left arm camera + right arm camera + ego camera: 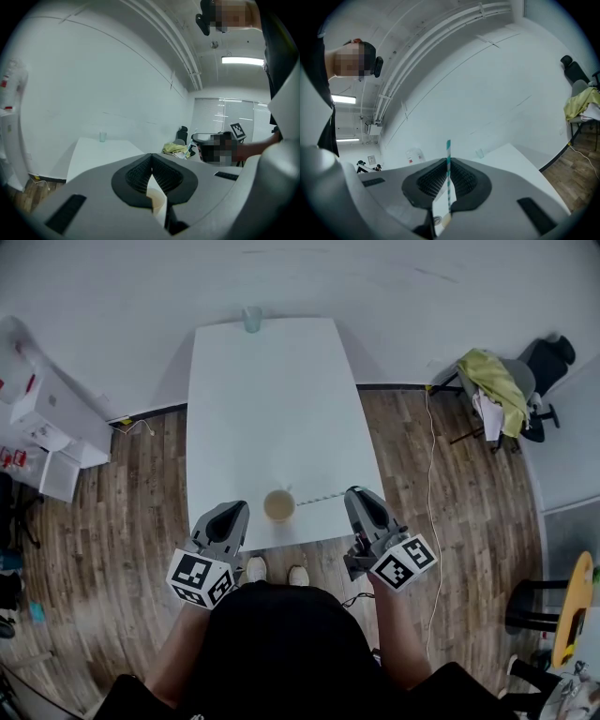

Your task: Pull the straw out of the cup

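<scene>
Right gripper (447, 162), clamped on the teal-striped paper straw (449, 197), should pull lengthwise and gently; the tan paper cup (278, 505) by the white desk's (262, 409) front edge stands unheld, left gripper (151, 165) closed empty.

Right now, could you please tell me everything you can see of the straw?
The straw is thin and looks like paper, with teal and white stripes. The right gripper is shut on it, and one end pokes up past the jaw tips. In the head view it runs straight from that gripper toward the rim of the cup on the white table. Whether its other tip sits inside the cup cannot be told.
</scene>
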A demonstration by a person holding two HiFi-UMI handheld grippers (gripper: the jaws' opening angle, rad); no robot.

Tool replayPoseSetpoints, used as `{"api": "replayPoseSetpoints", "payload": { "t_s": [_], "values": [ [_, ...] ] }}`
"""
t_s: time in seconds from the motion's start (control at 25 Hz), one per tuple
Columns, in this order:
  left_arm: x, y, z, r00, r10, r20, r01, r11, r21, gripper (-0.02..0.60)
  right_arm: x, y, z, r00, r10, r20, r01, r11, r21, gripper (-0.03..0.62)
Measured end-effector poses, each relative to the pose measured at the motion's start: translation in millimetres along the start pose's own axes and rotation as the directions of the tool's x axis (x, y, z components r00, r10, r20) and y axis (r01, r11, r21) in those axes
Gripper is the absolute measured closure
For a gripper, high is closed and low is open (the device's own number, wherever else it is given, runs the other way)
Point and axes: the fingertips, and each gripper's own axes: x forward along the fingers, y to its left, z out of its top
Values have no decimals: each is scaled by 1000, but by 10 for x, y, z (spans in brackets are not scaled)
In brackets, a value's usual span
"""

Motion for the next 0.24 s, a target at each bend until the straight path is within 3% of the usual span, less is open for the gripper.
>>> {"api": "replayPoseSetpoints", "payload": {
  "t_s": [0.24],
  "values": [
    [37,-9,15,1000,-4,-1,4,1000,0,568,19,-21,6,1000,0,-5,0,1000,1,554]
  ]
}}
